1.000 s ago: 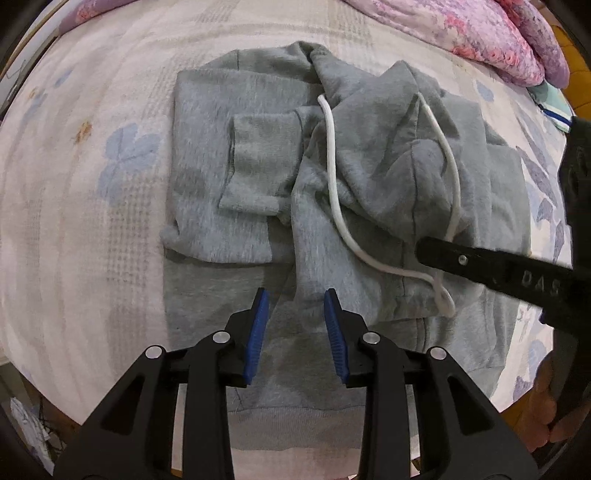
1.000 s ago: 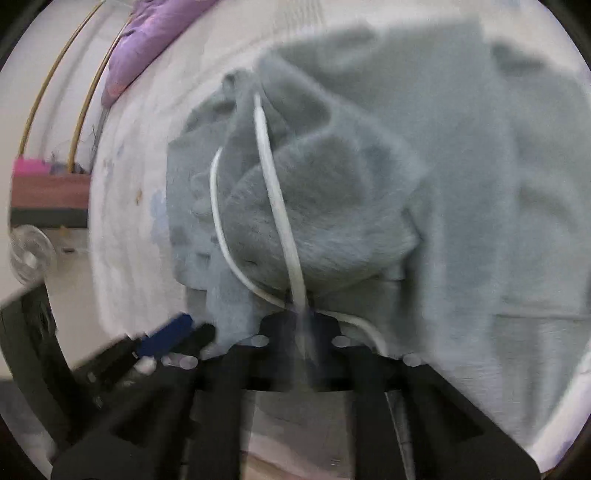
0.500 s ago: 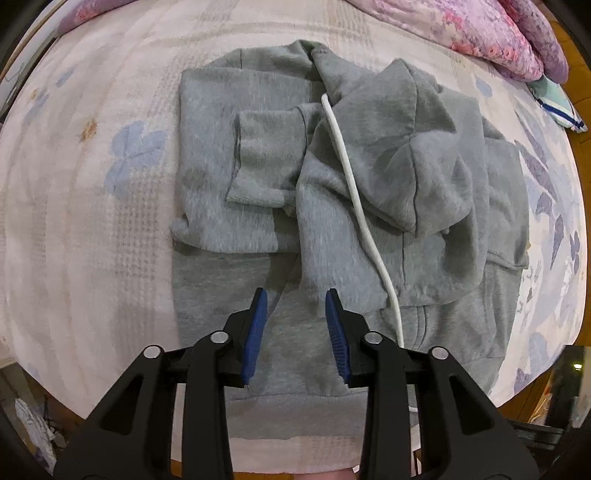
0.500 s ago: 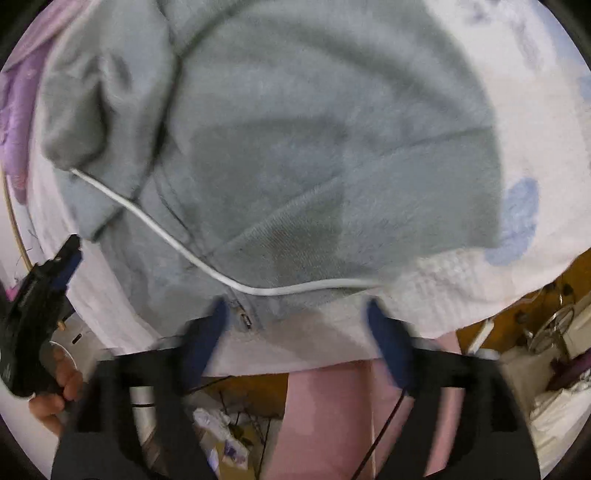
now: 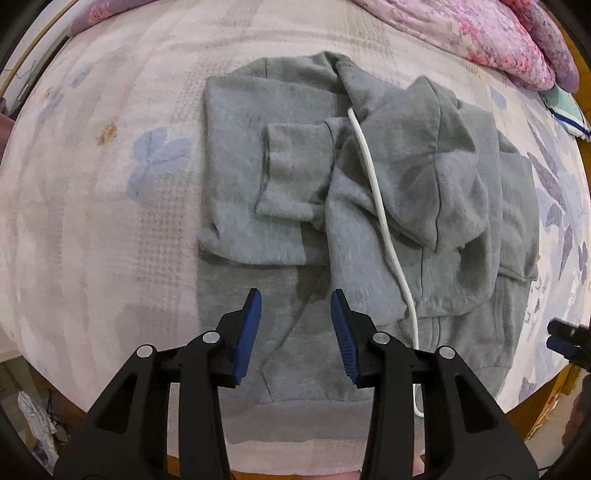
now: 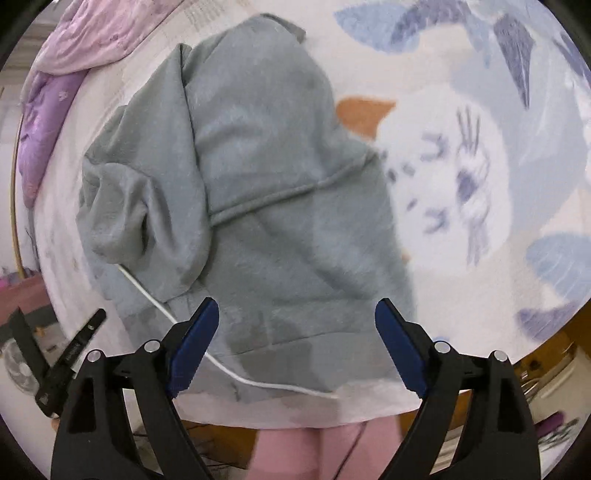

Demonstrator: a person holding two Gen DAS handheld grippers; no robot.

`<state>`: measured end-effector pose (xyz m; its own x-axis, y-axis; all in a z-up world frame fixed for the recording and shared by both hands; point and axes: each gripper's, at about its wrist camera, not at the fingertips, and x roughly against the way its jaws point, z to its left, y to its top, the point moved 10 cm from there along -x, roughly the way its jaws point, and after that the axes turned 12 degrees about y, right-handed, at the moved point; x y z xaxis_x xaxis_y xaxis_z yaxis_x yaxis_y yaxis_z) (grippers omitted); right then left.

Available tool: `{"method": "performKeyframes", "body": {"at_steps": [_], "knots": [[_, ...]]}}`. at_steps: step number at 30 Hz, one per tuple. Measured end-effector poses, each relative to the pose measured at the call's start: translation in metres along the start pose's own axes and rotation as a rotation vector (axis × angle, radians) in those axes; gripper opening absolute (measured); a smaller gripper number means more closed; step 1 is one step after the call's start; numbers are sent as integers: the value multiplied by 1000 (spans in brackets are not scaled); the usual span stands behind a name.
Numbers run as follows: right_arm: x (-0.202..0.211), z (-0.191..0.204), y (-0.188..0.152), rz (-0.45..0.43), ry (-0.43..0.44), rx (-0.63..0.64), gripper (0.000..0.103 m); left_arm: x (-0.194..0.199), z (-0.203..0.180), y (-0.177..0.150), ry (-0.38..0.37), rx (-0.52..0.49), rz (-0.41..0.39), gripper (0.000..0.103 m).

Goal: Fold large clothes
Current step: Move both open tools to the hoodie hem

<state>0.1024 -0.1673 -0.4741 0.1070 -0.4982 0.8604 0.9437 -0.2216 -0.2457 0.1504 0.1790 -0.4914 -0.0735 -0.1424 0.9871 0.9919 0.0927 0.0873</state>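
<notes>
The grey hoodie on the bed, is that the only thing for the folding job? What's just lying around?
For the job:
- grey hoodie, with its white drawstring
- left gripper and right gripper, both open and empty

Just lying about:
- pink flowery quilt
- flowered bedsheet underneath

I count one grey hoodie with one white drawstring on my bed, one purple quilt at its far edge, and my two tongs.
</notes>
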Motion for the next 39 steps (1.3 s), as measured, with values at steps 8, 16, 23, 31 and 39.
{"method": "performKeyframes", "body": {"at_steps": [8, 16, 23, 31, 39], "knots": [[-102, 6, -119, 420, -102, 419, 48, -3, -1, -7, 7, 1, 9, 44], [-101, -4, -99, 262, -93, 355, 8, -14, -7, -29, 3, -15, 42, 44], [-28, 53, -53, 27, 10, 417, 5, -11, -7, -31, -30, -1, 32, 44], [-26, -4, 21, -6, -108, 278, 84, -56, -33, -14, -147, 60, 75, 50], [27, -33, 89, -116, -239, 320, 93, -32, -20, 9, -34, 29, -1, 51]]}}
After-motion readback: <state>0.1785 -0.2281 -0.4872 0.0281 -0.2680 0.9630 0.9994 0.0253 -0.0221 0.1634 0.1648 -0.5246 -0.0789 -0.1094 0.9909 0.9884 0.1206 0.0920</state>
